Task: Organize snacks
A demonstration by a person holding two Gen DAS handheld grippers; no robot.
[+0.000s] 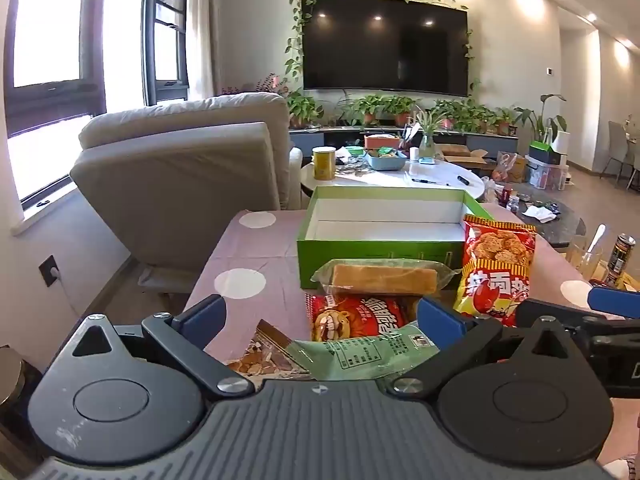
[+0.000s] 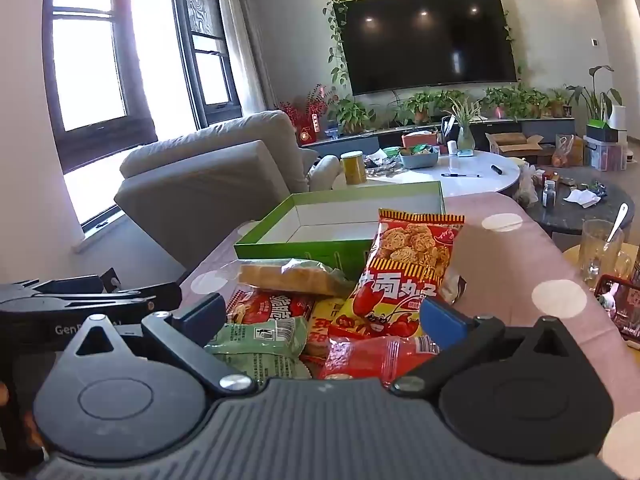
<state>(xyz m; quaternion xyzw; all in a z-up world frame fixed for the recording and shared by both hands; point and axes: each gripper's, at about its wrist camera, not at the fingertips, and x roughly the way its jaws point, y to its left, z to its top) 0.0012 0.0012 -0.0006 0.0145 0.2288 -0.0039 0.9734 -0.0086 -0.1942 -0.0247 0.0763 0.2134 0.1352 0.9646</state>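
A pile of snack packets lies on the pink dotted tablecloth (image 1: pixel 248 252) in front of an empty green box (image 1: pixel 380 248) with a white inside. A red-yellow crayfish snack bag (image 1: pixel 498 272) leans upright against the box. A wrapped cake slice (image 1: pixel 384 278), a red packet (image 1: pixel 360 318), a green packet (image 1: pixel 360 354) and a brown packet (image 1: pixel 264 354) lie nearer. My left gripper (image 1: pixel 322 316) is open above the pile, holding nothing. My right gripper (image 2: pixel 322 314) is open above the same pile (image 2: pixel 320 320), holding nothing. The box (image 2: pixel 304 240) and crayfish bag (image 2: pixel 404 276) show in the right wrist view.
A beige armchair (image 1: pixel 192 160) stands left beyond the table. A white round table (image 1: pixel 400 178) with a yellow can (image 1: pixel 324 162) and clutter is behind the box. A glass with a spoon (image 2: pixel 602 252) and a dark can (image 1: pixel 620 258) stand at the right.
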